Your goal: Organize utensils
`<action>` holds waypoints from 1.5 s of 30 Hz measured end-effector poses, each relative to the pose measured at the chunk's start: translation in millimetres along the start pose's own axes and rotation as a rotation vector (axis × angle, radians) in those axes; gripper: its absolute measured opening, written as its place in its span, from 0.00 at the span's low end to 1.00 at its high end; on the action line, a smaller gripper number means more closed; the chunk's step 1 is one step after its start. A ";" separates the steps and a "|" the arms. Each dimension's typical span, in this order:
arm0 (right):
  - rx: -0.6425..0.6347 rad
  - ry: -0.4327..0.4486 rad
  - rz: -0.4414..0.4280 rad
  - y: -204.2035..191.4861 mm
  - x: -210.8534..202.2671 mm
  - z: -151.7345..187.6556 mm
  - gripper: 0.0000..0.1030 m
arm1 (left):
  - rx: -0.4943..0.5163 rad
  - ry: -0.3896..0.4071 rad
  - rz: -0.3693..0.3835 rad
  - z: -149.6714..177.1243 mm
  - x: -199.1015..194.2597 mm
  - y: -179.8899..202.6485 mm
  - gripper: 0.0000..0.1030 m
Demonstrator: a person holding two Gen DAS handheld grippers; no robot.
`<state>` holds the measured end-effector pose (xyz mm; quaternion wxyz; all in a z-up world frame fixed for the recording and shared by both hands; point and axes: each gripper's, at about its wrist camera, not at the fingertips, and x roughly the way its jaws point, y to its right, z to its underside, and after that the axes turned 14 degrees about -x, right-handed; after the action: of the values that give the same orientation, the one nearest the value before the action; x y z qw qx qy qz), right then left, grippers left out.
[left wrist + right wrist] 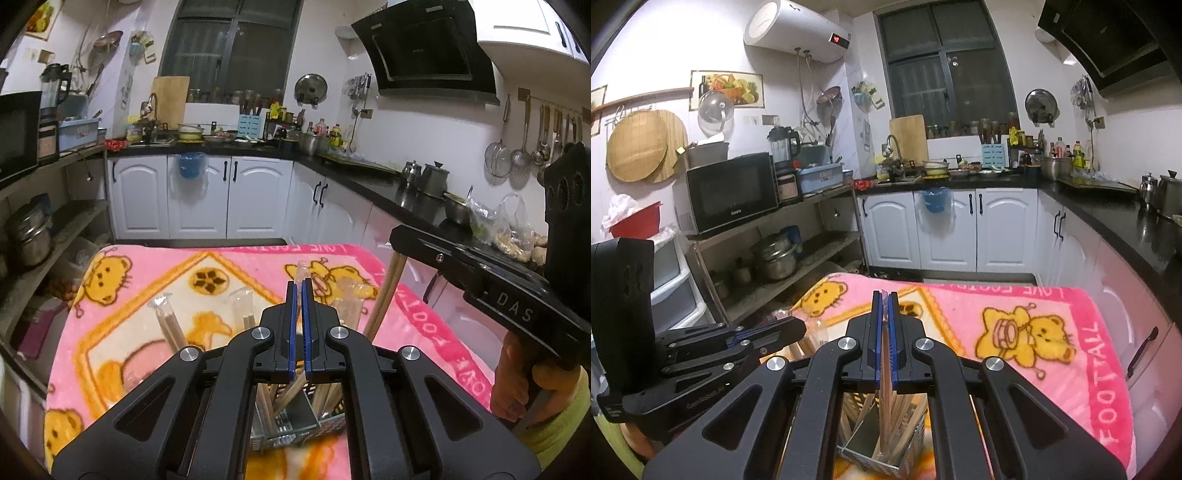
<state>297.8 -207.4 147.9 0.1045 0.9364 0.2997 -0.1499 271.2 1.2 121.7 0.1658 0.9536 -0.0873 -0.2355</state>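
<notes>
Chopsticks (886, 417) stand in a metal holder (862, 456) on the pink-blanketed desk (1071, 332), directly beneath both tongs. The right tongs (885, 295) are pinched on one wrapped pair rising out of the holder. The left tongs (299, 286) are nearly closed; whether they grip the clear-wrapped stick (303, 271) at their tips is unclear. The holder's base is cut off.

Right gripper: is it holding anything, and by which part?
Yes. The right gripper is shut on wrapped chopsticks, gripped near the upper end; the lower end reaches down into the metal utensil holder.
</notes>
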 end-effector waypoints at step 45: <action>-0.009 -0.120 0.095 -15.2 -36.2 56.7 0.57 | -0.034 -0.041 -0.095 36.3 -40.2 -36.4 0.48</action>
<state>248.3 -230.7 105.8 0.1336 0.9383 0.2490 -0.1991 221.9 34.9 95.3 0.1685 0.9488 -0.0412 -0.2641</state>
